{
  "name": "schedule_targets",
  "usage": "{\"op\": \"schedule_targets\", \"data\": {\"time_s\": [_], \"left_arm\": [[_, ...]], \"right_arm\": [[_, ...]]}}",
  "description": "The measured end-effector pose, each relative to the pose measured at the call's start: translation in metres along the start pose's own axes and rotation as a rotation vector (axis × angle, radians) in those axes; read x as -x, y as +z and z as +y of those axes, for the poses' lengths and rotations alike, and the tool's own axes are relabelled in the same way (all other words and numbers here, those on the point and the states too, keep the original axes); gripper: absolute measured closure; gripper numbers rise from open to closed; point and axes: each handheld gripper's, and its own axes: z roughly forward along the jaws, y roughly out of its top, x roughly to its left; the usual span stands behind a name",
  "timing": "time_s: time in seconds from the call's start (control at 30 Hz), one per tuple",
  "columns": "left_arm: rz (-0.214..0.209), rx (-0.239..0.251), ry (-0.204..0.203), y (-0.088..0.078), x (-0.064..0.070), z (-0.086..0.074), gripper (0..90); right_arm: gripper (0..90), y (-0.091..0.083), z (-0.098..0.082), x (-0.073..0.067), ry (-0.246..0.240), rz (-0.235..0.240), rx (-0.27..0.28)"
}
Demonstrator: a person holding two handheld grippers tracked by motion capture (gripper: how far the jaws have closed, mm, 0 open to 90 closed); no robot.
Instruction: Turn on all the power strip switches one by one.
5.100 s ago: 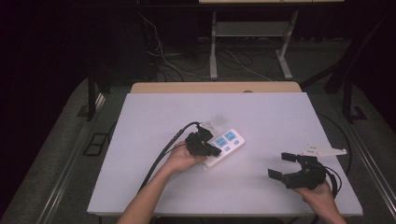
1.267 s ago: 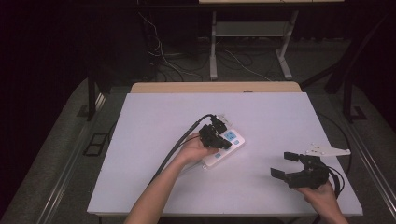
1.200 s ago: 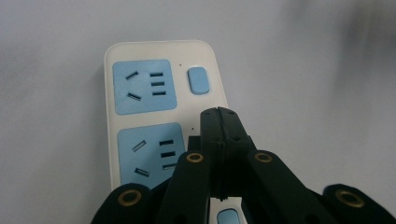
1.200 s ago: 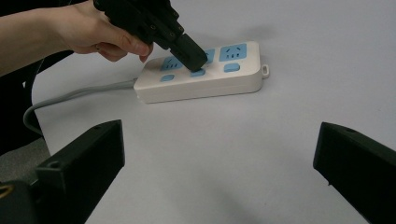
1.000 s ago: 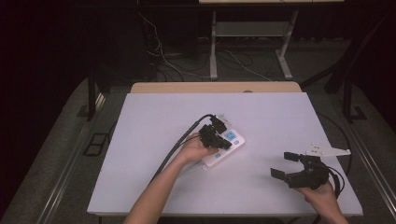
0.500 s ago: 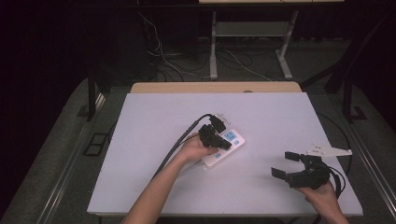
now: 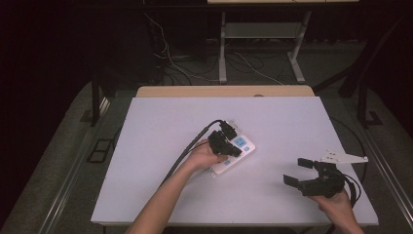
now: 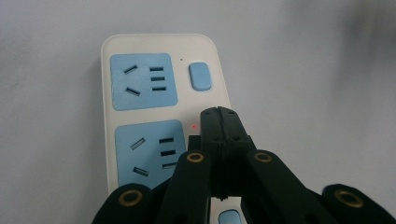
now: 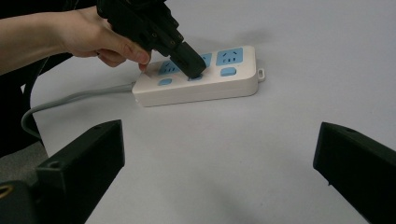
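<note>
The left tongs [image 8: 219, 114], jaws clenched together into a single blunt tip, press down on a white power strip [image 7: 233, 152] near the middle of the bench [image 7: 272, 122], apparently to work one of its blue switches. In the left gripper view the closed tip sits on the strip's switch side, beside the middle socket [image 8: 149, 151], with a small red light [image 8: 193, 126] glowing just next to it; a second switch [image 8: 199, 76] lies clear farther up the strip. Closing the jaws seems deliberate: joined, they serve as a finger for pushing rather than a clamp. In the right gripper view the left hand [image 9: 100, 37] angles its tool steeply onto the strip, whose grey cord [image 9: 70, 100] trails off toward the person. The right tongs [image 7: 303, 171] rest released, jaws spread wide and holding nothing, low over the bench's near right corner, well apart from the strip and pointed toward it, likely parked out of the way while the other hand works. The strip lies flat, slightly skewed across the bench, directly under the left tongs.
</note>
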Motion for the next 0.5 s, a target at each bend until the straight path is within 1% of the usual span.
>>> {"op": "schedule_targets", "data": {"time_s": [0.17,0.4,0.5], "left_arm": [[0.003,-0.001,-0.003,-0.0003,0.0001,0.0001,90.0],[0.000,0.006,-0.020,-0.0016,-0.0003,0.0005,89.9],[0.009,0.002,-0.018,-0.0026,-0.0005,0.0004,89.9]], "right_arm": [[2.0,0.0004,0.0000,0.0002,0.001,0.000,-0.002],[2.0,0.0003,-0.0004,0.0013,0.002,-0.001,-0.002],[2.0,0.0002,-0.0005,0.0014,0.004,-0.001,-0.001]]}}
